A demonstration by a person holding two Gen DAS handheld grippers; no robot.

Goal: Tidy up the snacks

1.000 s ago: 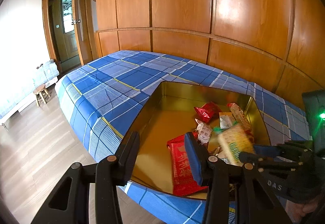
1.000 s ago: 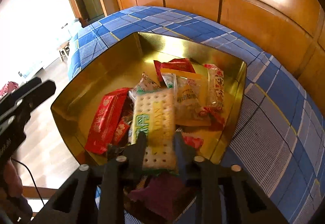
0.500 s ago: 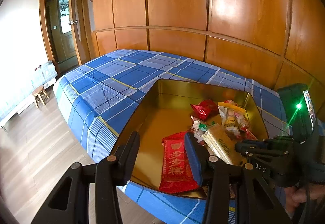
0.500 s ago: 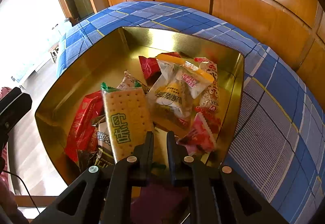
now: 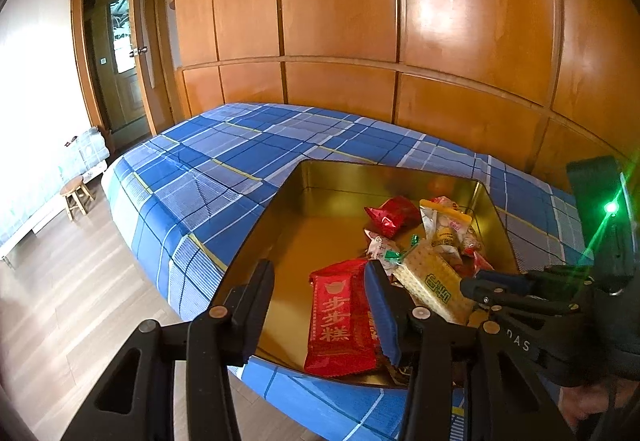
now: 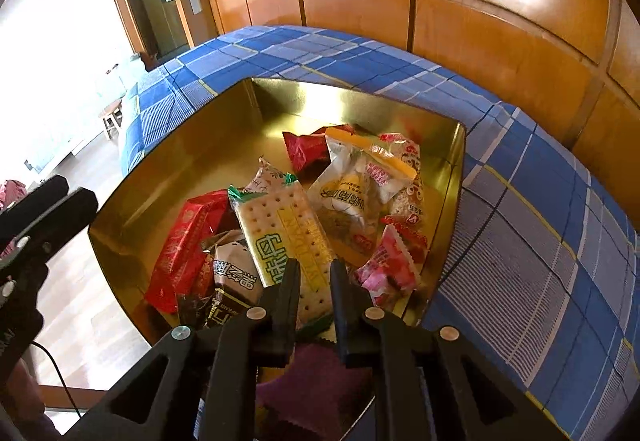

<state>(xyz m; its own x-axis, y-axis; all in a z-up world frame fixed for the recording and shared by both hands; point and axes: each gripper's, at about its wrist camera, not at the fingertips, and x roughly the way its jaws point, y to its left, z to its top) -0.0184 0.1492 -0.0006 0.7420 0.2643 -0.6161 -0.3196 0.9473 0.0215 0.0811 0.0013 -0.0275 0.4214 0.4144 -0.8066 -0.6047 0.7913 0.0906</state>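
A gold tin tray [image 5: 304,201] [image 6: 168,165] on the bed holds several snack packets. A cracker packet [image 6: 282,229] [image 5: 434,279] lies on the pile. My right gripper [image 6: 314,267] is just above the packet's near end with its jaws narrowly apart and nothing between them; it also shows in the left wrist view [image 5: 480,283]. A long red packet [image 5: 340,317] [image 6: 186,241] lies at the tray's near left. My left gripper [image 5: 318,283] is open and empty over the tray's near edge, above the red packet. A clear bag with a yellow header [image 6: 360,181] lies behind the cracker packet.
The tray sits on a blue plaid bedspread [image 5: 224,157] beside a wooden wardrobe wall [image 5: 340,21]. A small red packet [image 6: 306,149], a pink packet [image 6: 390,265] and a brown packet [image 6: 234,279] lie in the tray. A purple packet [image 6: 320,381] lies under my right gripper. A stool [image 5: 76,193] stands on the floor.
My right gripper carried the cracker packet to the pile, let go of it and pulled back slightly. The left gripper stayed open and drew back and up a little.
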